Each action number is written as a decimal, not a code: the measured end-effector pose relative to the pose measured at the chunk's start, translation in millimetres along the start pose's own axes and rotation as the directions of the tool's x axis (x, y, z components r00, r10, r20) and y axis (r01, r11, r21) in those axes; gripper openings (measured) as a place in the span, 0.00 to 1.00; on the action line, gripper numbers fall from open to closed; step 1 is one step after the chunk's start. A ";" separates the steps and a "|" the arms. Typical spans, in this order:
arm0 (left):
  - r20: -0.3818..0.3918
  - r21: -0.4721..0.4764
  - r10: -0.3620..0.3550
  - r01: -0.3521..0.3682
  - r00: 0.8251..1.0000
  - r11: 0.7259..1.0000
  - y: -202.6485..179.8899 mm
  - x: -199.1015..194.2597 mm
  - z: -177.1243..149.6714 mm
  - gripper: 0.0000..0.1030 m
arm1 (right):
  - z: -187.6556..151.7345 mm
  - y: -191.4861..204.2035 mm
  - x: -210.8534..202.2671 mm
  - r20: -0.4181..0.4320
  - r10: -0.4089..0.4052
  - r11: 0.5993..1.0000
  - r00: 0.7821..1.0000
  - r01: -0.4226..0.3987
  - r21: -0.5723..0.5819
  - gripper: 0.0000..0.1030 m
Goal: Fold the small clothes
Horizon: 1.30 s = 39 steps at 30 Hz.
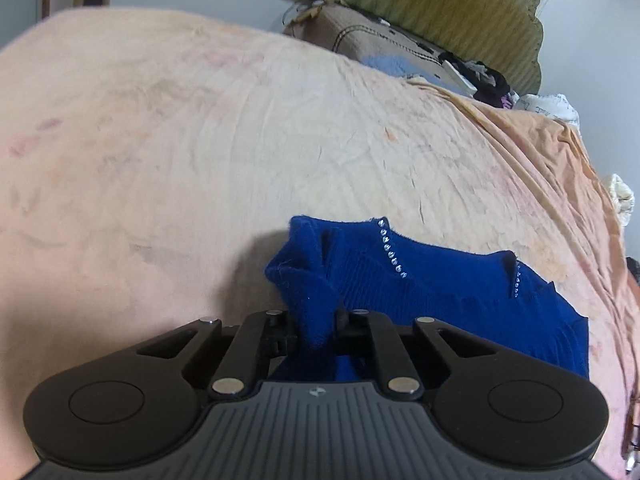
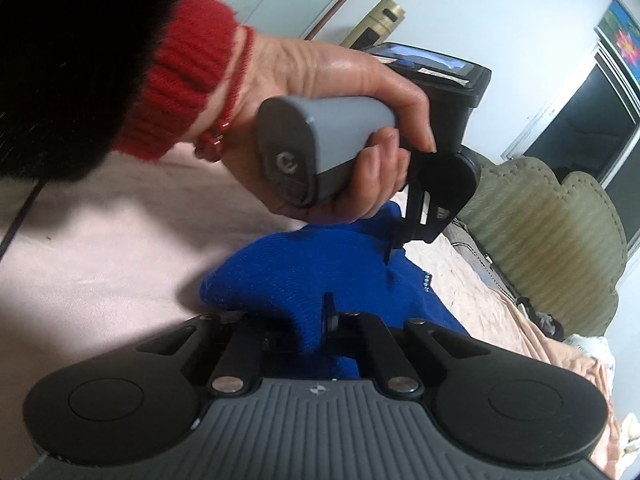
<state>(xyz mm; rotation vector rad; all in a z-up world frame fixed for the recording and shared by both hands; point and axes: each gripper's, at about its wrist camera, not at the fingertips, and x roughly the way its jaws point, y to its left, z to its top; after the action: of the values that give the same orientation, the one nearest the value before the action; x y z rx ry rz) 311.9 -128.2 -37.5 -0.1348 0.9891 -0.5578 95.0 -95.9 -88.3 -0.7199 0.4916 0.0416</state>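
- Two hand-held grippers are at work on one royal-blue knitted sweater (image 1: 440,300), which lies on a bed covered with a pale peach sheet (image 1: 160,160).
- Left hand-held gripper (image 1: 316,320): its jaws are drawn in narrow and pinch a bunched fold of the blue knit, which rises between the fingers and spills out ahead of them.
- Right hand-held gripper (image 2: 310,320): its jaws too are closed down on a thick wad of the same blue fabric, the cloth humping up just in front of the fingers.
- Seen from the right wrist, the left hand (image 2: 340,120) grips the grey handle of its tool from above, a red knitted cuff (image 2: 180,80) and a red string bracelet at the wrist; that tool's black fingers reach down into the sweater just beyond the right one's grip.
- Along the sweater's neckline runs a row of small clear rhinestones (image 1: 392,252), and the neck opening faces away from the left wrist camera.
- Most of the garment's body spreads to the right of the left tool, lying on the sheet.
- At the far end of the bed stands an olive-green ribbed headboard (image 1: 420,12), with a beige pillow (image 1: 368,40) and a small heap of dark clothes (image 1: 484,76) just before it.
- On the wall at the right hangs a flower picture (image 2: 624,36).
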 end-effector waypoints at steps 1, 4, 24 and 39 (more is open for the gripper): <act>0.010 0.008 0.013 -0.013 1.000 1.000 -4.4 -4.9 0.0 0.09 | -0.6 -2.7 -4.3 0.011 -0.002 1.000 1.000 0.002 0.010 0.05; 0.043 0.034 0.052 -0.054 0.998 0.998 -21.1 -18.0 3.6 0.09 | -5.2 -11.0 -18.3 0.039 -0.021 0.999 0.999 0.019 0.041 0.05; 0.119 0.247 0.118 -0.144 0.986 0.958 -214.4 4.9 -5.4 0.09 | -133.4 -158.1 -119.7 -0.008 -0.200 0.760 0.980 0.160 0.630 0.02; 0.116 0.472 0.138 -0.177 0.984 0.863 -332.3 78.3 -52.0 0.08 | -240.9 -226.4 -112.9 -0.103 -0.187 0.503 0.977 0.185 0.844 0.02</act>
<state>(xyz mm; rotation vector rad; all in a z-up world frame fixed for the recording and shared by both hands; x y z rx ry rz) 174.6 -443.7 -7.6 0.3666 0.7498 -0.6272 -59.7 -407.0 -52.1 0.2297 0.3608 -0.3960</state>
